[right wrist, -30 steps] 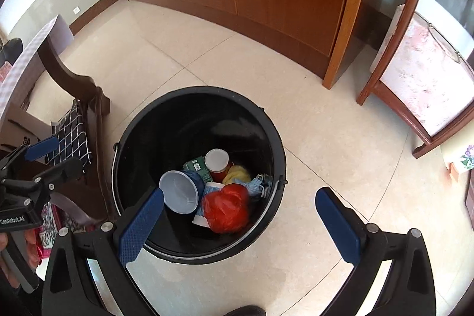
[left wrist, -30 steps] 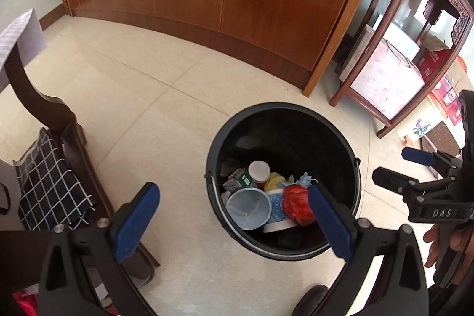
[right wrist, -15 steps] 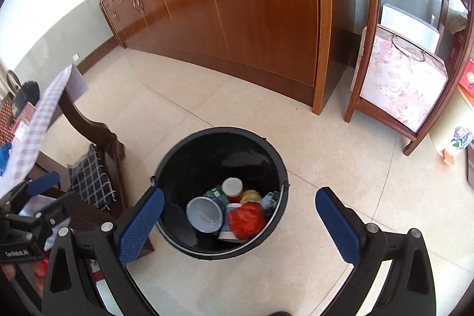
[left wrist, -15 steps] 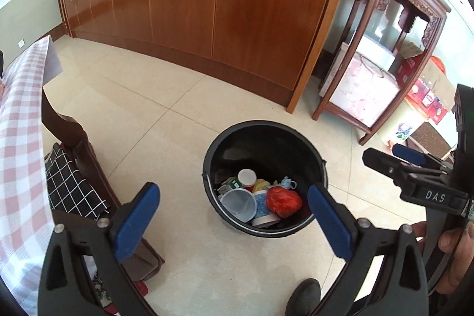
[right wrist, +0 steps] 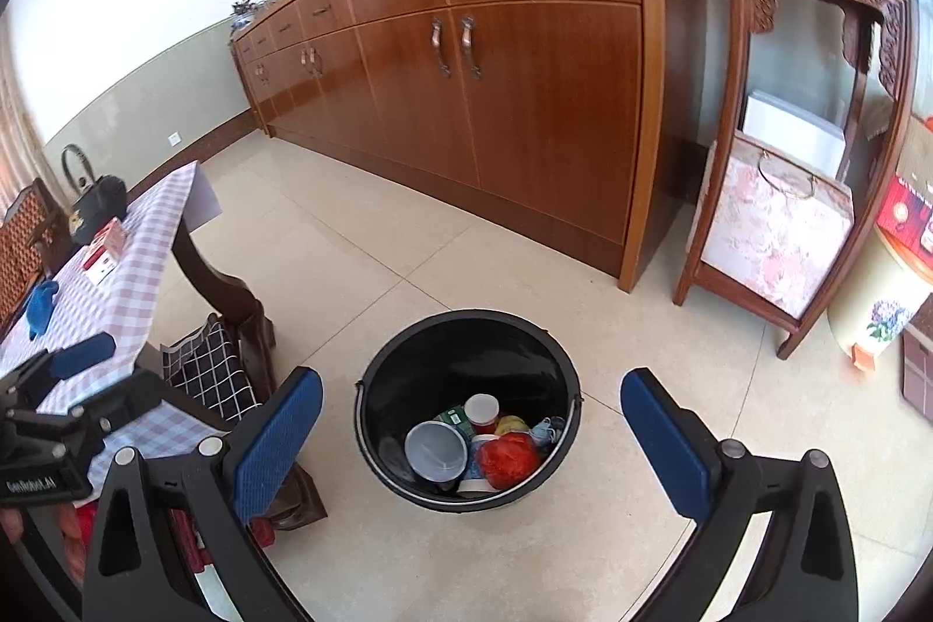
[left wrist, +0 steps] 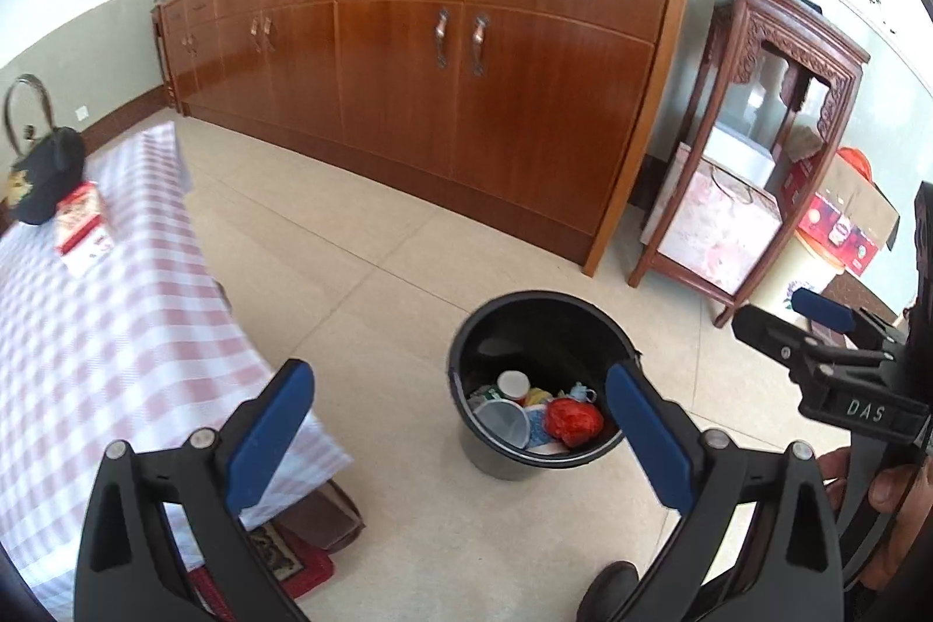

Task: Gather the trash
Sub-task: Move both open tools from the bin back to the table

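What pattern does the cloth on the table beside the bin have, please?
The checked tablecloth has pink and white checks, and the pattern shows best in the left wrist view.

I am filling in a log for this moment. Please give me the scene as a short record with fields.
left tongs: open, holding nothing
right tongs: open, holding nothing
black bin: upright on the tile floor
bin contents: red bag, clear cup, white-capped jar, other scraps
checked table: left of the bin, apart from it
table items: black kettle, red-white box
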The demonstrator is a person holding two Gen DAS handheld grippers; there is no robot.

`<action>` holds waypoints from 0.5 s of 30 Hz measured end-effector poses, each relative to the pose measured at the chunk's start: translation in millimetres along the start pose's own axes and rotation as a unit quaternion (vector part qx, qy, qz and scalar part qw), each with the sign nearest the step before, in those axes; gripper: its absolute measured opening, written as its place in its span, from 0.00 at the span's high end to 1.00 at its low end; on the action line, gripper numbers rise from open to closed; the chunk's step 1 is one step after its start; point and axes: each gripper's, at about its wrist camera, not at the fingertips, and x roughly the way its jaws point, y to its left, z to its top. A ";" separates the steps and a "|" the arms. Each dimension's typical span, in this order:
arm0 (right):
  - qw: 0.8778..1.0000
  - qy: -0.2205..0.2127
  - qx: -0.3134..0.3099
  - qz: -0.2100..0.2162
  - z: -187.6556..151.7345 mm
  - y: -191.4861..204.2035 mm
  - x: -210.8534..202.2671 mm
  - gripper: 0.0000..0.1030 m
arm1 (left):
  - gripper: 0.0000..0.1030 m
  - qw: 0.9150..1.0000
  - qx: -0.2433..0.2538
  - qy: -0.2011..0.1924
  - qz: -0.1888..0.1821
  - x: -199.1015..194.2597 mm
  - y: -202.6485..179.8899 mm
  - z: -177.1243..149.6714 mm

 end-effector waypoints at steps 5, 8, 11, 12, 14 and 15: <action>0.999 -0.015 -0.029 0.018 5.6 34.8 -15.2 0.00 | 0.02 0.999 -0.020 -0.024 0.032 -24.9 26.1 -2.7; 0.998 -0.026 -0.047 0.033 11.0 60.0 -23.7 0.00 | 0.02 0.997 -0.036 -0.035 0.050 -38.2 43.7 -5.4; 0.996 -0.033 -0.068 0.050 16.5 88.1 -30.9 0.00 | 0.02 0.995 -0.051 -0.045 0.067 -52.6 62.3 -9.3; 0.995 -0.036 -0.076 0.054 18.3 98.3 -32.9 0.00 | 0.02 0.994 -0.057 -0.050 0.074 -58.2 68.8 -10.9; 0.993 -0.042 -0.093 0.066 21.4 119.0 -36.4 0.00 | 0.02 0.992 -0.070 -0.058 0.090 -67.6 84.1 -13.5; 0.991 -0.044 -0.100 0.071 22.1 128.0 -37.3 0.00 | 0.02 0.991 -0.076 -0.060 0.096 -72.2 91.1 -15.1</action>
